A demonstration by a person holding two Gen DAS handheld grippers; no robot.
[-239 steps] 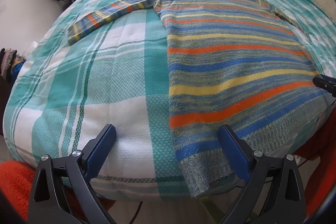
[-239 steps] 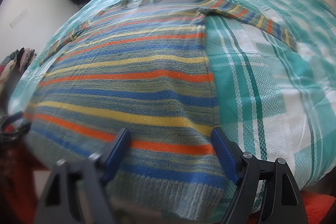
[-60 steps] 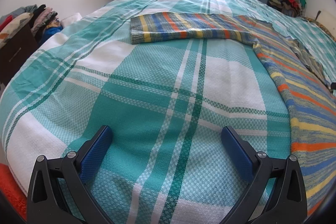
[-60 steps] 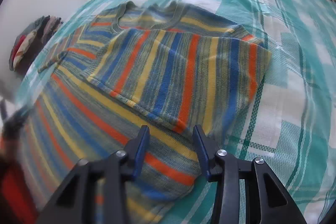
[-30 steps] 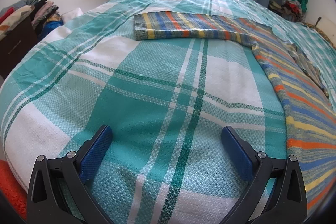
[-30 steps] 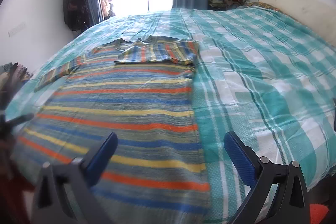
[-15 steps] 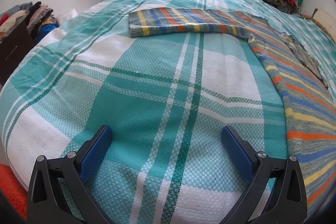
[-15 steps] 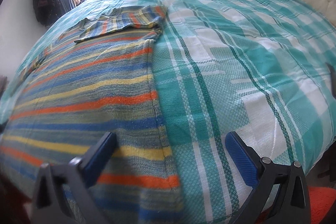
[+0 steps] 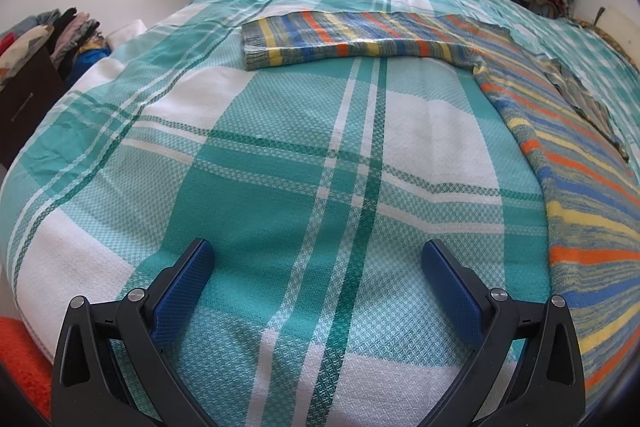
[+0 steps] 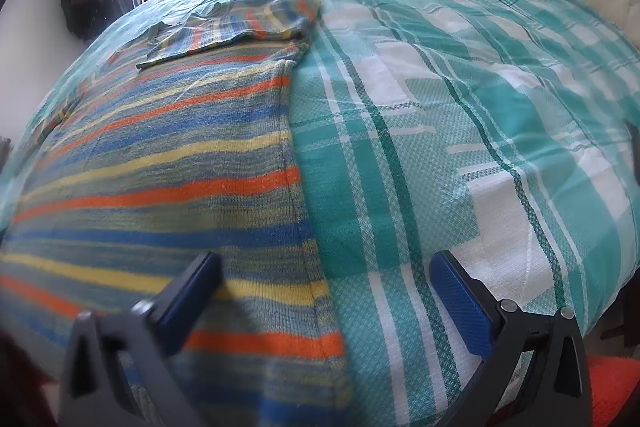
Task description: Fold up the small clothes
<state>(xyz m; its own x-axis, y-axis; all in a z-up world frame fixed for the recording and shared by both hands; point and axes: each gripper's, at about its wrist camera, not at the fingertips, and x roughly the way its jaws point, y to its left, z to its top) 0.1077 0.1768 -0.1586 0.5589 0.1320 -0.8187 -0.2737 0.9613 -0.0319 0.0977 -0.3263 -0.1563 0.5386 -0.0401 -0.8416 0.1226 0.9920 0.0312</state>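
Right wrist view: the right sleeve (image 10: 240,23) has been folded across the striped sweater (image 10: 160,167) at 11 o'clock on the bed (image 10: 460,107). Both jaws are spread and nothing is held. The left sleeve (image 9: 340,41), at 12 o'clock in the left view, is judged the next fold.

Both views look forward along the two blue fingers of a hand-held gripper, low and close over the near edge of the bed (image 9: 280,155), facing the bright window at its far end.

The left hand-held gripper (image 9: 318,269) sits over bare plaid cover; the striped sweater (image 9: 580,195) lies ahead to its right, one sleeve stretching across in front.

The right hand-held gripper (image 10: 324,279) straddles the sweater's (image 10: 160,163) right edge, knit under its left finger and cover under its right.

Both views share the sweater, the plaid cover, the window and the dark clothes hanging beside it.
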